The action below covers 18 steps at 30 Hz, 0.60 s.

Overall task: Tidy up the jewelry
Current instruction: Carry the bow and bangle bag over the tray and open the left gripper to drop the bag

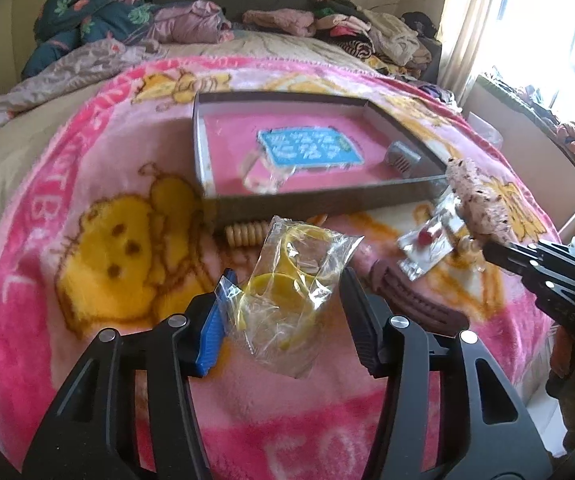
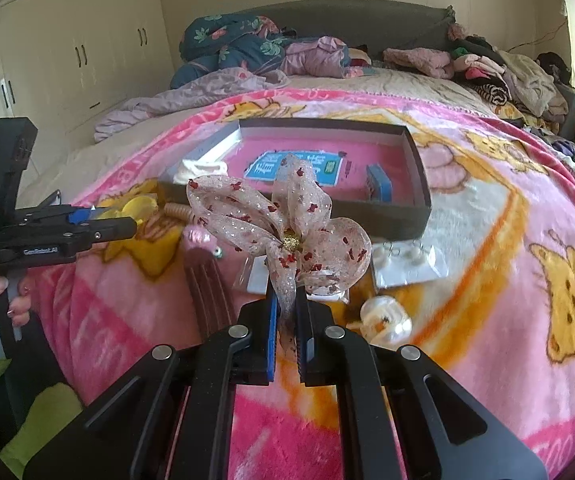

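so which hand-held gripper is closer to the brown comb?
Left. The left hand-held gripper, holding the bagged yellow jewelry, sits right beside the brown comb. The right hand-held gripper, clamping the ribbon bow, is a bit farther.

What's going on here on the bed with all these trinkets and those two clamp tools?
A person is sorting jewelry on a pink blanket with two handheld grippers. The left gripper has its fingers closed on a clear bag of yellow pieces. The right gripper pinches a sheer ribbon bow. Both are lifted in front of the open box; other pieces lie loose on the blanket.
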Tool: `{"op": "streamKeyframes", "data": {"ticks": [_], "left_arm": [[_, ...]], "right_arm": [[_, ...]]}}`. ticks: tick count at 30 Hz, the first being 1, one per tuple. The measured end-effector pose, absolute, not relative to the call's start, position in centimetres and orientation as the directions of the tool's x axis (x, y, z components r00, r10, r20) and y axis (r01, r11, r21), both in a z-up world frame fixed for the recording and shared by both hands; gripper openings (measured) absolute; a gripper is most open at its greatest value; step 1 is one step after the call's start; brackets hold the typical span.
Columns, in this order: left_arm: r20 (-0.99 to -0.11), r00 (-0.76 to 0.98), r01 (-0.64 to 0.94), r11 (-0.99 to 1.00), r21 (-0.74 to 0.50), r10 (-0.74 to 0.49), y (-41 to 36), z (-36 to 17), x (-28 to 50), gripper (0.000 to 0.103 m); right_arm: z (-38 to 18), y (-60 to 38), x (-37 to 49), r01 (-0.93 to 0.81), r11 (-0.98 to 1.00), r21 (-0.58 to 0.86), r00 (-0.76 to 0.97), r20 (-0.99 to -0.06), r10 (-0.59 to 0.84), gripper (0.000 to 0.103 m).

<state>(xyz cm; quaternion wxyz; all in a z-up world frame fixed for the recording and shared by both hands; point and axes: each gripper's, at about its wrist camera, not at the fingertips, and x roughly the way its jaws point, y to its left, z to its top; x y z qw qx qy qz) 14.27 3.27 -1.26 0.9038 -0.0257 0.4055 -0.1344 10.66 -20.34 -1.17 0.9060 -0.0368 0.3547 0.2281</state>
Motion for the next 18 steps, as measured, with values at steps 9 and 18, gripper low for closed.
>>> {"op": "streamKeyframes", "data": {"ticks": [9, 18], "left_arm": [[-0.709, 0.651, 0.243, 0.96, -0.142, -0.27, 1.2, 0.5, 16.4, 0.043], [-0.702, 0.651, 0.275, 0.952, -0.136, -0.289, -1.5, 1.2, 19.0, 0.043]], "right_arm": [[0.5, -21.2, 12.8, -0.432, 0.898, 0.085, 0.674, -0.631, 0.384, 0.008], [1.1, -22.7, 15.4, -0.396, 0.915, 0.079, 0.702, -0.617, 0.357, 0.008]]}}
